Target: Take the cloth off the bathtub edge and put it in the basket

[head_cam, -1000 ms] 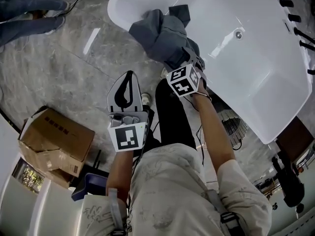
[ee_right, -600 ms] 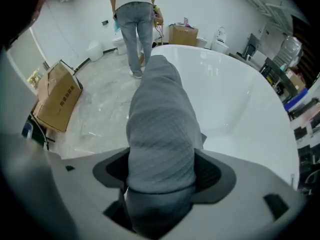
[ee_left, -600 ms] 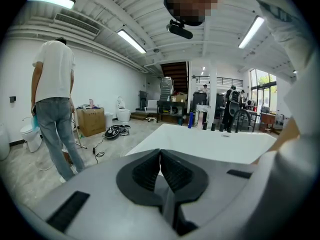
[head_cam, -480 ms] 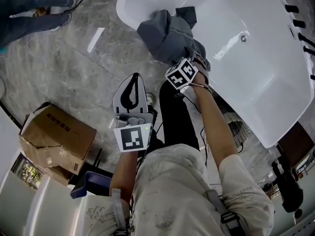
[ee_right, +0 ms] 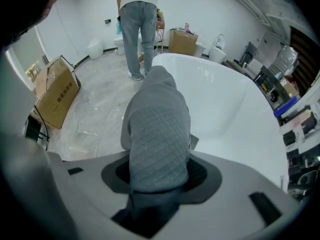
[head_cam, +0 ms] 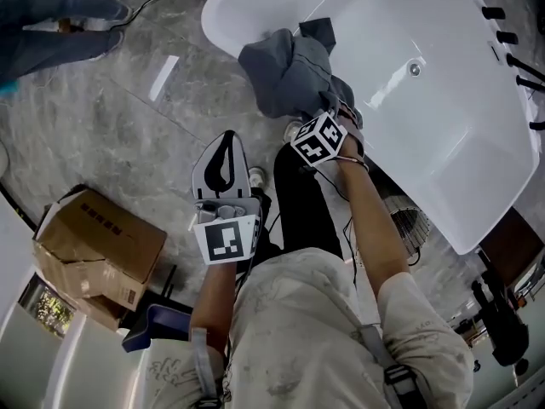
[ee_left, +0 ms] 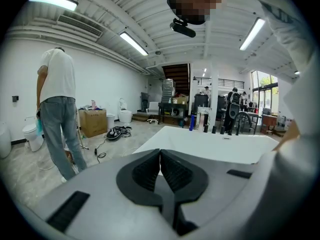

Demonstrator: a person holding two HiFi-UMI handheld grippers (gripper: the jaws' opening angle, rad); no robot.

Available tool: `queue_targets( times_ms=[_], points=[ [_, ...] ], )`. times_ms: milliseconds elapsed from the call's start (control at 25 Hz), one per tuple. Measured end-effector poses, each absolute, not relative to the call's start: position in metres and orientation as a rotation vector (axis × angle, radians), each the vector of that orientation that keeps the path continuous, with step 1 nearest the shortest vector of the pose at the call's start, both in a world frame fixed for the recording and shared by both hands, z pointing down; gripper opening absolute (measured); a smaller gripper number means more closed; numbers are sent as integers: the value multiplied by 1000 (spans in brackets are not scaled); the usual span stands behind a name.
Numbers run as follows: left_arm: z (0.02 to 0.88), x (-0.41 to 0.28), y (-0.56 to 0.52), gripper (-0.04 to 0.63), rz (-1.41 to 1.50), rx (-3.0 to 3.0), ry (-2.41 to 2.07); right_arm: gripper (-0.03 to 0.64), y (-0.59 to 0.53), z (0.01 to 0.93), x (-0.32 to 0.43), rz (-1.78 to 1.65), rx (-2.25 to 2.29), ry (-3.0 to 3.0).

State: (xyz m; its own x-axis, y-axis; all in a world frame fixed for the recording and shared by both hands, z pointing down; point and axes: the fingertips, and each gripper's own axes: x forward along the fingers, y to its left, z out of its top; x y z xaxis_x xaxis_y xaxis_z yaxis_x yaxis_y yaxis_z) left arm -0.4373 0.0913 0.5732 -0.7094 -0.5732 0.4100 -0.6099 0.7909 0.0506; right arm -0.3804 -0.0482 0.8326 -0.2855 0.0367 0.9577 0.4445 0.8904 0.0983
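Observation:
A grey quilted cloth [head_cam: 285, 71] hangs over the near edge of the white bathtub [head_cam: 443, 100]. My right gripper [head_cam: 335, 113] is at the cloth's near end. In the right gripper view the cloth [ee_right: 157, 119] fills the gap between the jaws of my right gripper [ee_right: 160, 171]. The jaws are closing and the pads bear on the fabric on both sides. The bathtub [ee_right: 225, 99] curves away behind it. My left gripper [head_cam: 226, 139] hovers over the floor to the left, away from the tub. In its own view my left gripper [ee_left: 160, 156] has its pads together and holds nothing.
A person in jeans [ee_right: 140, 24] stands past the tub's far end, seen too as legs [head_cam: 51, 24] at the upper left. Cardboard boxes [head_cam: 94, 245] lie on the floor at the left. A round wire-mesh thing [head_cam: 409, 220] sits beside the tub. Bottles [head_cam: 502, 24] line the far rim.
My right gripper has stayed at the cloth's near end, shifting only slightly along the tub edge. The left gripper has barely moved.

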Motion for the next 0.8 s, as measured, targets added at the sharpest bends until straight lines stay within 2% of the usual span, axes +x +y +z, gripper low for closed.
queue_targets(
  times_ms=[200,240,280,800],
  points=[
    [565,-435,93,5,111,906,-2580,137,-46,806,-375,-395,-299,-1909],
    [563,-435,93,5,111,910,-2582,60,-45,801,-374,-385,-281,-1928],
    [561,-435,93,5,111,913,-2583,37,-45,797,-373,-371,-259,-1943],
    [510,-424,93,5,66,1016,-2637,31,-58,719,-356,-40,-6,-2127]
  ],
)
